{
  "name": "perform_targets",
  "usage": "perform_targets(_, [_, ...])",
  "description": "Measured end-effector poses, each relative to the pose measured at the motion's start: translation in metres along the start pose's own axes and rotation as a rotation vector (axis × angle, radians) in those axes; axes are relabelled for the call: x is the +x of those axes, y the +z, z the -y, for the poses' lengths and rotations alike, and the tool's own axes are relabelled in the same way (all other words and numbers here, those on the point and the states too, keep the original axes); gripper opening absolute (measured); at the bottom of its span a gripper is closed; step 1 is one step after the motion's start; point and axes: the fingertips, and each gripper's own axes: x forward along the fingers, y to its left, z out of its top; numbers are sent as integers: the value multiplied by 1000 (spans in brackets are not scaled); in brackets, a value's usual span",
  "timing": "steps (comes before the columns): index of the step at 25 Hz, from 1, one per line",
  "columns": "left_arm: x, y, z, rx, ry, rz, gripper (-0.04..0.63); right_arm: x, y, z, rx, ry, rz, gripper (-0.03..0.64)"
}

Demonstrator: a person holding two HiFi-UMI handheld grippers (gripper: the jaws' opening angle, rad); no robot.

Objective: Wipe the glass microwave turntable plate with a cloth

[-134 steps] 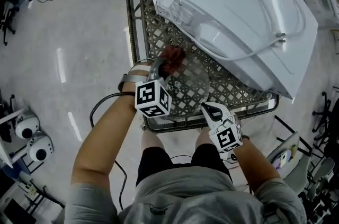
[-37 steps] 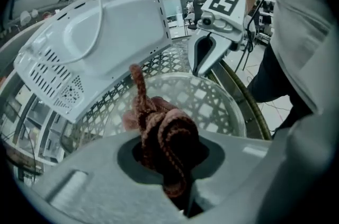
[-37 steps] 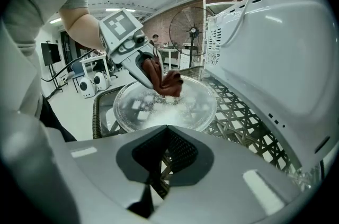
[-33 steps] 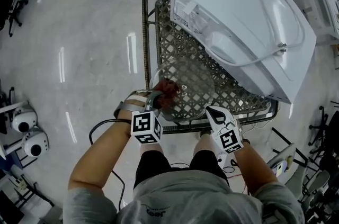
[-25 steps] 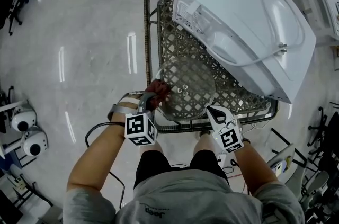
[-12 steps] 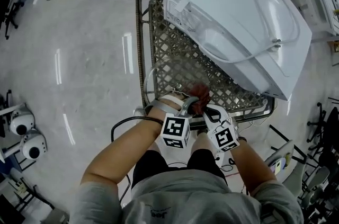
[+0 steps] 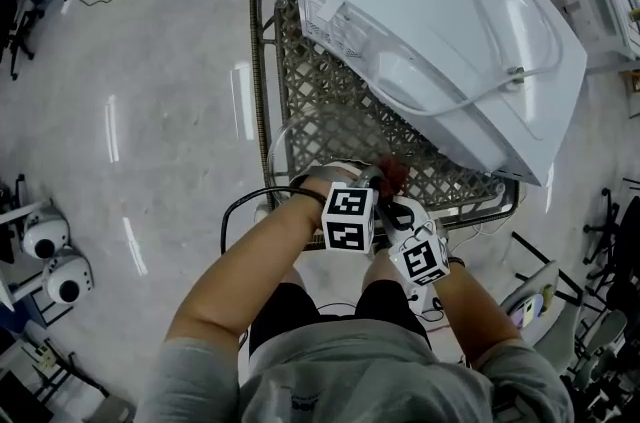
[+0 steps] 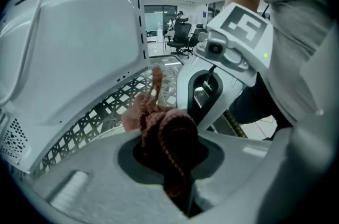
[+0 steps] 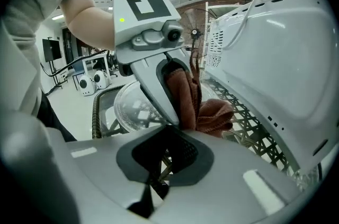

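two grippers crowd the near edge of the glass plate (image 9: pixel 135 106) — left gripper (image 7: pixel 376 181) clenched on the red cloth (image 7: pixel 392 173), right gripper (image 7: pixel 397 209) seemingly pinching the rim (clear glass, hard to read). the plate lies flat on the mesh cart (image 7: pixel 330 111), stretching to the cloth's left — the left gripper is nearer.

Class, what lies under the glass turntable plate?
Through the glass turntable plate, the woven lattice shelf it rests on shows. The part behind the left gripper and cloth is hidden.

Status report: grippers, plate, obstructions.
Left gripper shut on cloth. Right gripper shut on glass plate, at its rim. Microwave close alongside, not blocking.
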Motion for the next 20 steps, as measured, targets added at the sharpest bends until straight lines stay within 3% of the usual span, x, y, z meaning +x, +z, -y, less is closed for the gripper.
perform_targets(9, [-19,-29,22,-23,-83,-42,61,3,-5,-1,10,8,-3,9])
perform_targets(20, [-107,-144,68,-118,-58,-195,61,3,-4,-2,21,13,1,9])
